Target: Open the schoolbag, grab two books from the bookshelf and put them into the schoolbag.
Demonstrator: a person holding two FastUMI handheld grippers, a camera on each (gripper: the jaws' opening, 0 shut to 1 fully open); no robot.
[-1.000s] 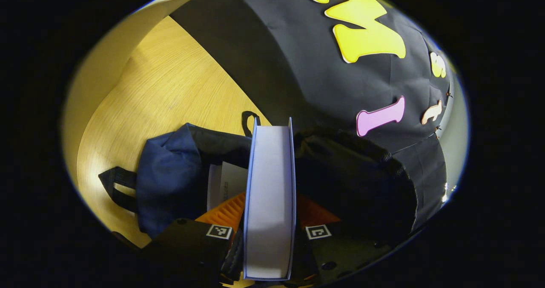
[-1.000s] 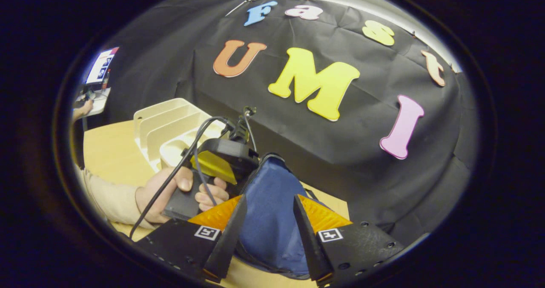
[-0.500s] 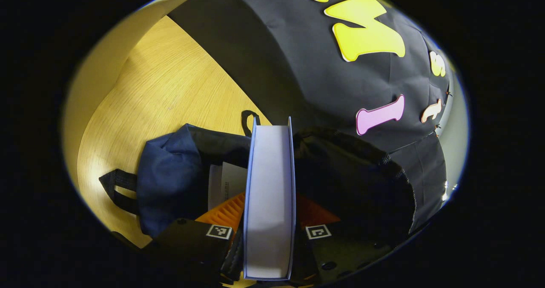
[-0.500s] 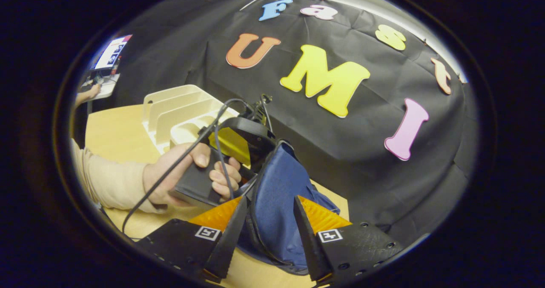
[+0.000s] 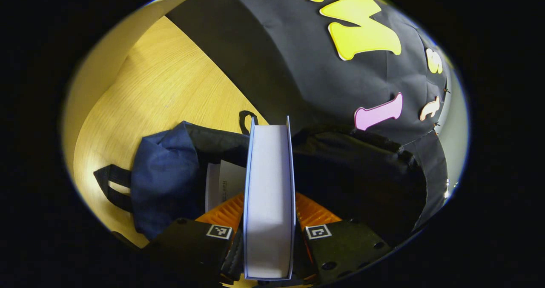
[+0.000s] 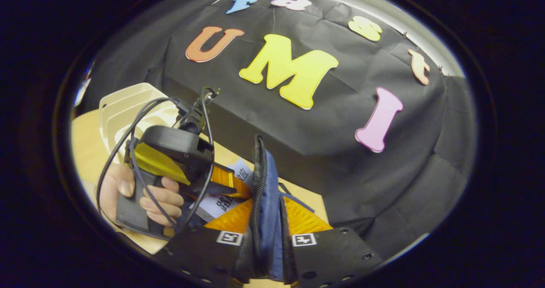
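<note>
Schoolbag [image 5: 166, 173] fabric is seen low and left of centre in the left gripper view, lying on the wooden table [image 5: 162, 84] with its dark mouth gaping at the middle of the frame, and a sheet or book [image 5: 223, 183] already shows inside it. A thick book [image 5: 269, 194] is pinched edge-up between the fingers of the left gripper [image 5: 269, 232], poised over that mouth at the lower centre. In the right gripper view, the zippered rim [image 6: 262, 203] of the bag is clamped between the pressed-together fingers of the right gripper [image 6: 267, 241] at the lower centre, while a hand [image 6: 140, 198] is seen at the lower left and the pale bookshelf [image 6: 123, 105] at the upper left. The main risk is judged to be a snag: if the soft rim is let slip or sag, the mouth may be closed across the book's corner. A tilted book could also be twisted out of the narrow pinch, or the paper inside could be crumpled beneath it.
</note>
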